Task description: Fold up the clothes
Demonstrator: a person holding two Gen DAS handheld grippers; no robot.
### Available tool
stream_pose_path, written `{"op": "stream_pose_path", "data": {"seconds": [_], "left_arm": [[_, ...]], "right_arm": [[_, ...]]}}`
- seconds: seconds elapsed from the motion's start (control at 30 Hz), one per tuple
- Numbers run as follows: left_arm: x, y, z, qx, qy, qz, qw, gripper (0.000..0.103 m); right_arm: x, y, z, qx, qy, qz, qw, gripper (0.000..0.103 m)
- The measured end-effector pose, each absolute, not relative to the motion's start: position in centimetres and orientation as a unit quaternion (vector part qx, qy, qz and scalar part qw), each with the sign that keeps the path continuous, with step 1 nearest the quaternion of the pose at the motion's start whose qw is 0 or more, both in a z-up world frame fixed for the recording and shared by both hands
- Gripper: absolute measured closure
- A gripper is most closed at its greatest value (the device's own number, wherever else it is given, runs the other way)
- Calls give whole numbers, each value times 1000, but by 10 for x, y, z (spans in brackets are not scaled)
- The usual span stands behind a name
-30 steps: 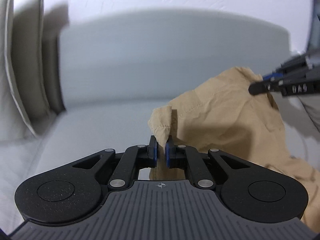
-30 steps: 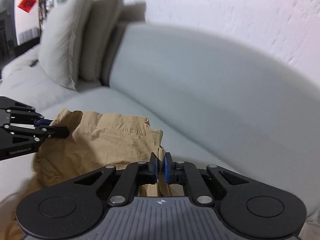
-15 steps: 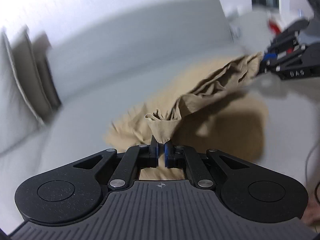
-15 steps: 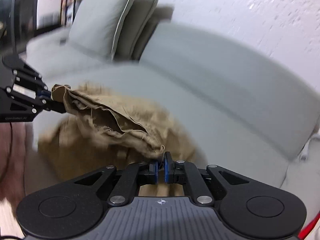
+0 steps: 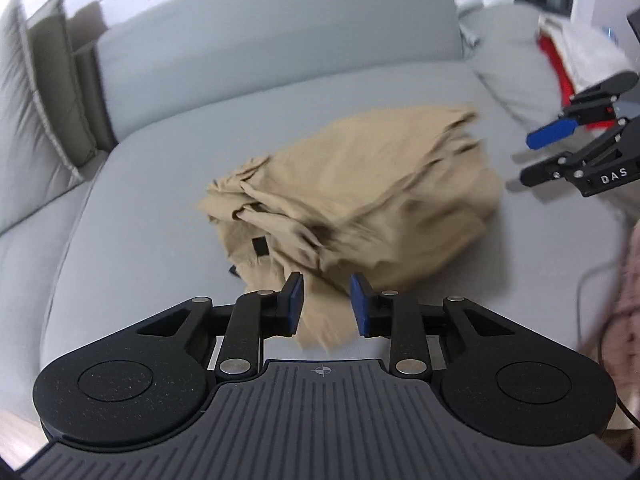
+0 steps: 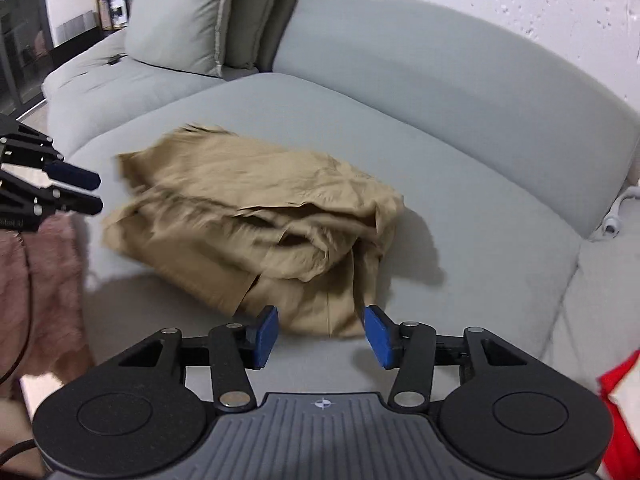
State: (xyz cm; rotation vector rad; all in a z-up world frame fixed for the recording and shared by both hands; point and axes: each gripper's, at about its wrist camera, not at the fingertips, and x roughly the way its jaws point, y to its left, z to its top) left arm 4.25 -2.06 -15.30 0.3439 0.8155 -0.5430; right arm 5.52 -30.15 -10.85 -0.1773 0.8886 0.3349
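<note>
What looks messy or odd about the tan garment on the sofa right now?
The tan garment lies on the grey sofa seat in a lumpy, uneven heap: layers bunch along its front edge, corners don't line up, and one end droops toward the seat's edge.

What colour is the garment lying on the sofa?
Tan, plain with no pattern: the garment shows best in the right wrist view.

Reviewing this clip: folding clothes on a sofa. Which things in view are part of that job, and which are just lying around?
Part of the job:
- tan garment, bunched on the sofa seat
- left gripper, jaws opening, a fold of cloth between them
- right gripper, jaws opening, off the cloth

Lying about:
- cushions
- pink fluffy fabric
- red item
- white cable
</note>
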Motion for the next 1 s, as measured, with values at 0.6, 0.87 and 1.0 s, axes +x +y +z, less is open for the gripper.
{"op": "stream_pose_path", "data": {"seconds": [0.6, 0.87, 1.0], "left_arm": [[172, -116, -209, 144, 415, -174, 881, 90], [129, -71, -235, 128, 440, -157, 875, 92], [101, -69, -228, 146, 451, -159, 866, 92]], "right_arm": [[201, -246, -159, 8, 426, 95, 900, 75], [133, -257, -193, -7, 402, 120, 908, 74], [93, -261, -188, -9, 419, 110, 901, 74]]}}
